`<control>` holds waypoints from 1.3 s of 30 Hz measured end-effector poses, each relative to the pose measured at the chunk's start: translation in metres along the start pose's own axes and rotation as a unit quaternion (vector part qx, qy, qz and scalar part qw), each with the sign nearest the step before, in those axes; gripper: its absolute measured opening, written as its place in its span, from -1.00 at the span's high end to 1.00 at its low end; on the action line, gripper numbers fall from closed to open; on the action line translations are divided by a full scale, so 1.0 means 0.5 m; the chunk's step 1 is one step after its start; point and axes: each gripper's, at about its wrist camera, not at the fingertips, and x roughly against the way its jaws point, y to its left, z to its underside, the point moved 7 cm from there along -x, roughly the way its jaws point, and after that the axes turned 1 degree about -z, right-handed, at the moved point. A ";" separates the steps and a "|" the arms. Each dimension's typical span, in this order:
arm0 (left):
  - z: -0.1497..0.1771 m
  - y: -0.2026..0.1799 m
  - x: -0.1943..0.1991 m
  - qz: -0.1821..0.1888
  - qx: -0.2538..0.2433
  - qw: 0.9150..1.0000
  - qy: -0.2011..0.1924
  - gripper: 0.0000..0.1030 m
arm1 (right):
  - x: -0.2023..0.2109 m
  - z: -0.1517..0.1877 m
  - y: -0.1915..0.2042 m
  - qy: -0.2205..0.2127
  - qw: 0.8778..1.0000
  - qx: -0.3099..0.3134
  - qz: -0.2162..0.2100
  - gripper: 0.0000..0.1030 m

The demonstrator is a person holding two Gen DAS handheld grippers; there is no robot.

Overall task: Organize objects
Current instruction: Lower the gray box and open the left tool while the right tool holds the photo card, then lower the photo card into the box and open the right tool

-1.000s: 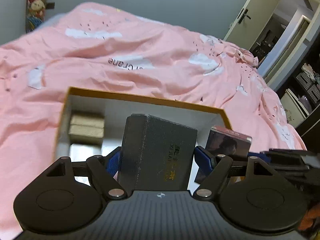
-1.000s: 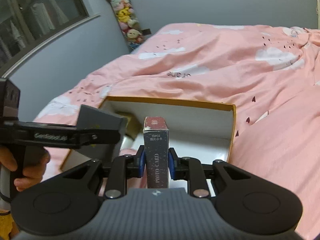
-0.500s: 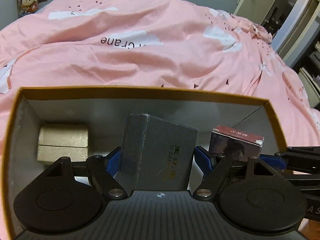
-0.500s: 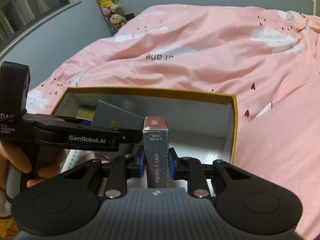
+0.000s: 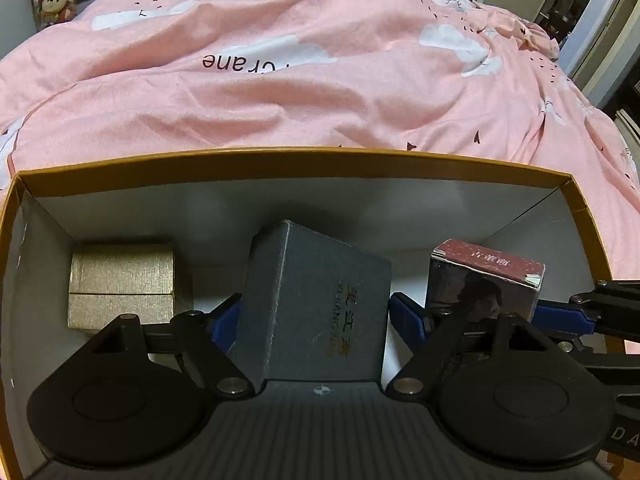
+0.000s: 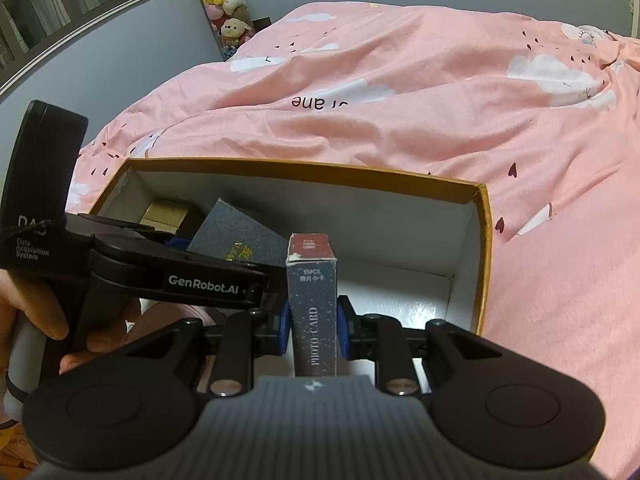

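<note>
While the left gripper [image 5: 314, 316] clamps a grey box [image 5: 316, 304] stamped with gold characters and partly readable Latin letters, that box hangs tilted inside the open cardboard box [image 5: 280, 156], at the centre of the left wrist view. At 3 o'clock from it, the right gripper [image 6: 311, 320] pinches a narrow card pack [image 6: 314, 304] upright between its blue pads; the side reads "PHOTO CARD" under "55PCS", and the dark red top carries small Chinese characters. At 9 o'clock of the grey box, a gold box [image 5: 122, 284] sits on the white floor near the left wall. In the right wrist view the left tool's arm shows "GenRobot.AI" and its handle "Data Acquisition System", with a hand [image 6: 24, 308] around it. Beyond the cardboard rim at 12 o'clock spreads a pink duvet [image 5: 320, 80] printed "Crane"; plush toys [image 6: 222, 12] hang at 11 o'clock.
</note>
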 end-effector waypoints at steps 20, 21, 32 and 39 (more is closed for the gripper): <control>0.008 0.024 0.129 -0.022 -0.016 0.999 -0.048 -0.49 | -0.018 -0.012 -0.001 0.014 0.999 -0.048 0.002 0.53; 0.018 0.026 0.133 -0.025 -0.021 0.998 -0.047 -0.43 | -0.023 -0.014 -0.002 0.016 0.998 -0.061 -0.003 0.53; 0.065 0.040 0.115 -0.028 -0.040 0.998 -0.037 -0.36 | -0.077 -0.028 0.021 0.030 0.987 -0.147 -0.050 0.52; 0.070 0.042 0.104 -0.031 -0.040 0.998 -0.032 -0.28 | -0.091 -0.042 0.013 0.033 0.988 -0.143 -0.055 0.53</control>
